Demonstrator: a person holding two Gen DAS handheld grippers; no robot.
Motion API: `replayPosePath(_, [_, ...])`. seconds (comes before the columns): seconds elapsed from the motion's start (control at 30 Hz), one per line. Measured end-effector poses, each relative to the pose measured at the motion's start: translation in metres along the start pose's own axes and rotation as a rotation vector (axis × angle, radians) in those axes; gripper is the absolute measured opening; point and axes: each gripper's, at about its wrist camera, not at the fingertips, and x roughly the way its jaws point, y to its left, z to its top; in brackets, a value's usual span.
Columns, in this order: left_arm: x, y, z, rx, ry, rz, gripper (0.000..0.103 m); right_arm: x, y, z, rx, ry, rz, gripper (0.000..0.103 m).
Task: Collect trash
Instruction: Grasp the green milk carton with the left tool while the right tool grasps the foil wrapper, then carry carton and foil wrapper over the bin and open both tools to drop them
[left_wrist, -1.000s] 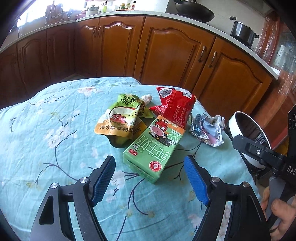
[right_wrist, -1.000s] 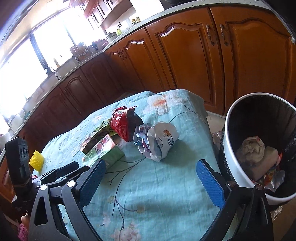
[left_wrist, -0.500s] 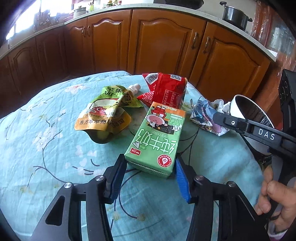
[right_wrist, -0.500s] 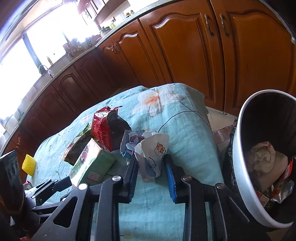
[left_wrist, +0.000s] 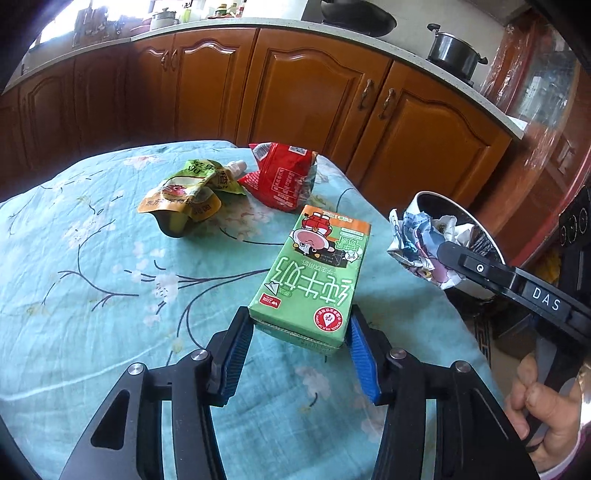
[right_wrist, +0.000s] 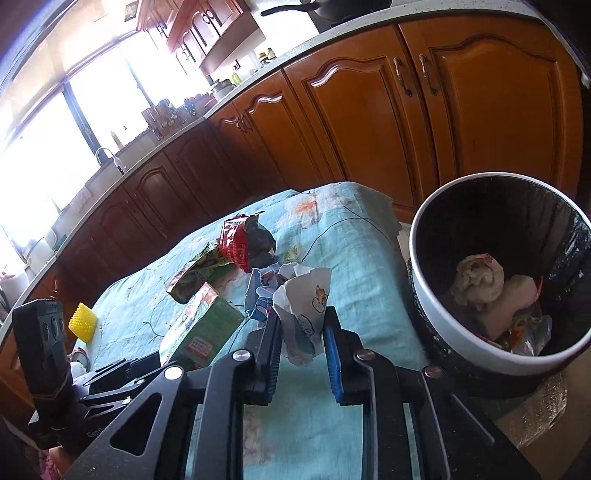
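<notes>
**Insp. A:** Two items in grip. Left gripper (left_wrist: 301, 332) pinches the near end of the green milk carton (left_wrist: 314, 273), pads on both side faces; carton looks lifted off the tablecloth (left_wrist: 92, 295), tilted, far end over the table's right part. Right gripper (right_wrist: 301, 345) is pressed onto the crumpled paper wrapper (right_wrist: 295, 306), held above the table edge, just beside the trash bin (right_wrist: 443, 325).

**Insp. B:** Risks?

**Insp. A:** Judgement only: carton is held by its end, so most of its wt hangs fwd of the pads; a quick swing could pivot it out. The wrapper is soft, the bite takes only the lower part, so loose flaps may tear or slip free short of the rim.

**Insp. B:** Room to move?

**Insp. A:** Bin sits off the table's right edge, mouth open, already part filled, rim below the wrapper. Short path for the right side. The left must cross the same corner; the two tools are near each other, so a clash is possible if both go at once. Red snack bag (left_wrist: 284, 177) and yellow-green spout pouch (left_wrist: 188, 192) lie well back on the cloth, apart from both grips. Cabinets (right_wrist: 369, 110) stand beyond the table.
</notes>
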Motion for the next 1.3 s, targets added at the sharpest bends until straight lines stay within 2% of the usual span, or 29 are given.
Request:
replayPosePath(0.23, [-0.009,-0.023,-0.003,0.023,-0.003,-0.058,0.050,-0.030,-0.008,-0.012,0.025,-0.020,-0.003,0.022])
replayPosePath(0.5, [-0.015,-0.051,-0.005,0.078,-0.010,-0.090,0.050,-0.055,-0.034,-0.019,0.069,-0.044,-0.037,0.022])
replayPosePath(0.8, [-0.013,-0.076,-0.001,0.123,-0.003,-0.111,0.050,-0.078,-0.060,-0.024,0.110,-0.079,-0.069,0.022])
replayPosePath(1.3, [0.002,-0.116,0.011,0.193,0.005,-0.121,0.050,-0.094,-0.089,-0.020,0.154,-0.121,-0.112,0.022])
